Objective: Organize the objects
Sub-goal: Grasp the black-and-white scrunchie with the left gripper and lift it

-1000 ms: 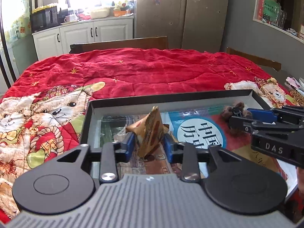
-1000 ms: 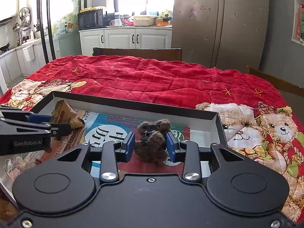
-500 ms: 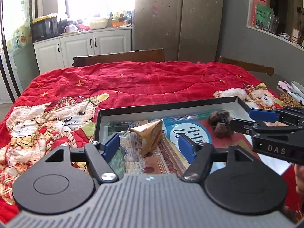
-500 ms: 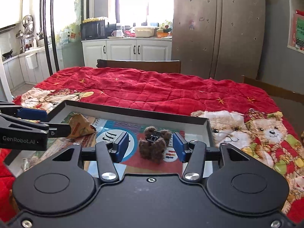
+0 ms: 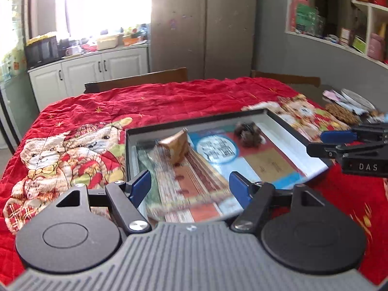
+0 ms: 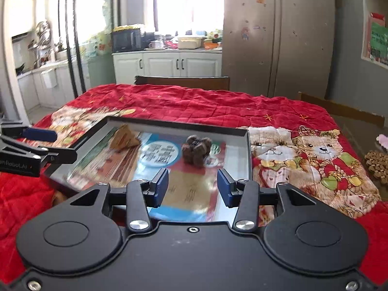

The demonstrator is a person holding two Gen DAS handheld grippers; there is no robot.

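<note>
Found a red quilt (image 5: pixel 169 101) printed with teddy bears spread across the whole table, rumpled toward the far edge. Saw on it a shallow dark-rimmed tray (image 5: pixel 194 121), its floor lined with a printed sheet in blue, red and tan; print blurred in both views, too smeared to read. Placed the tray toward the near side of the quilt, one corner pointing to the right in the left wrist view.

Noted the left gripper (image 5: pixel 190 186) hanging over the near left part of the tray, jaws spread wide with nothing between the blue pads. Picked it out again from the right wrist camera at the left edge (image 6: pixel 55 145), over the tray's left rim (image 6: pixel 174 122), fingers clear of the wall.

Noted the right gripper (image 6: pixel 192 185) above the near right part of the tray, jaws likewise parted and holding nothing. Caught it from the left wrist camera at the right edge (image 5: pixel 322 143), just past the tray's right wall.

Spotted a tan, pyramid-shaped wrapped packet (image 5: pixel 177 148) on the tray floor toward the far left corner, leaning on one face (image 6: pixel 125 138). Spotted a smaller fuzzy brown clump (image 5: pixel 248 133) on the tray floor toward the far right, straight ahead of the right gripper's open fingers (image 6: pixel 196 150) and apart from them. Judged packet and clump well apart, touched by neither gripper.
</note>
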